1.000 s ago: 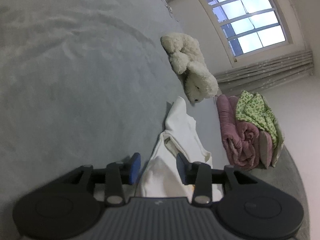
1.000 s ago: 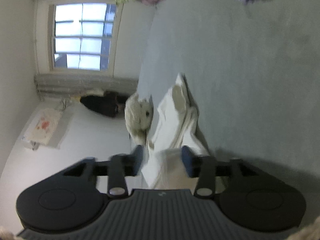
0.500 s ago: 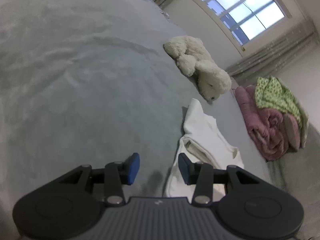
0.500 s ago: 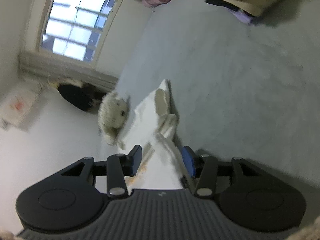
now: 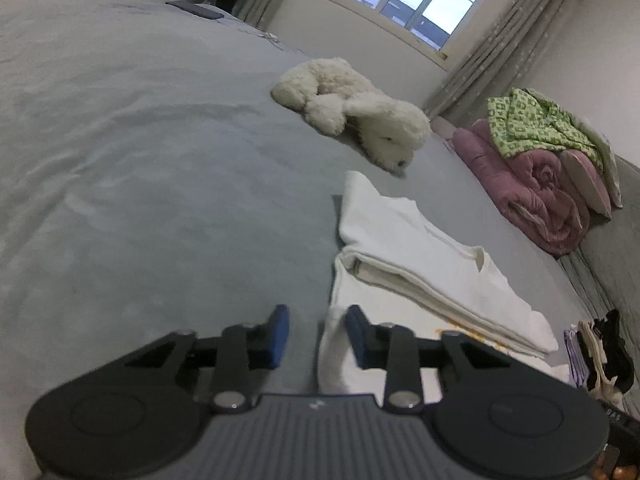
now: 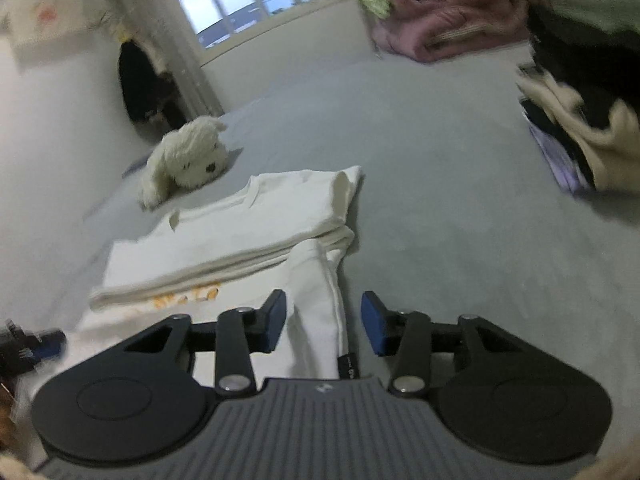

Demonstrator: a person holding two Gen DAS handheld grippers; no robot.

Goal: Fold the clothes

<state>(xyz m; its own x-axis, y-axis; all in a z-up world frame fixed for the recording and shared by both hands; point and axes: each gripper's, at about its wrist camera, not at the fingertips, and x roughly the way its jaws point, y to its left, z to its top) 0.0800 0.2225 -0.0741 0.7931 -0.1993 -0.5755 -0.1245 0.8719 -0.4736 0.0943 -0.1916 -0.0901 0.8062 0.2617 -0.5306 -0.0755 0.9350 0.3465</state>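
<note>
Grippers close in on a half-folded white shirt point(image 5: 420, 248) spread across a grey bed point(image 5: 140, 160).

Left gripper point(image 5: 316, 334) and right gripper point(image 6: 324, 320), jaws apart but narrowing around raised hem folds, should pinch evenly before lifting.

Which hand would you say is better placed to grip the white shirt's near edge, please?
Probably right: the folded white cotton shirt rises between the right tool's closing pads; the left tool brushes cloth only at one pad.

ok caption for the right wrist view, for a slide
Right gripper, jaws closing, over the near corner of a half-folded white shirt on a grey bed, with a plush dog beyond.
</note>
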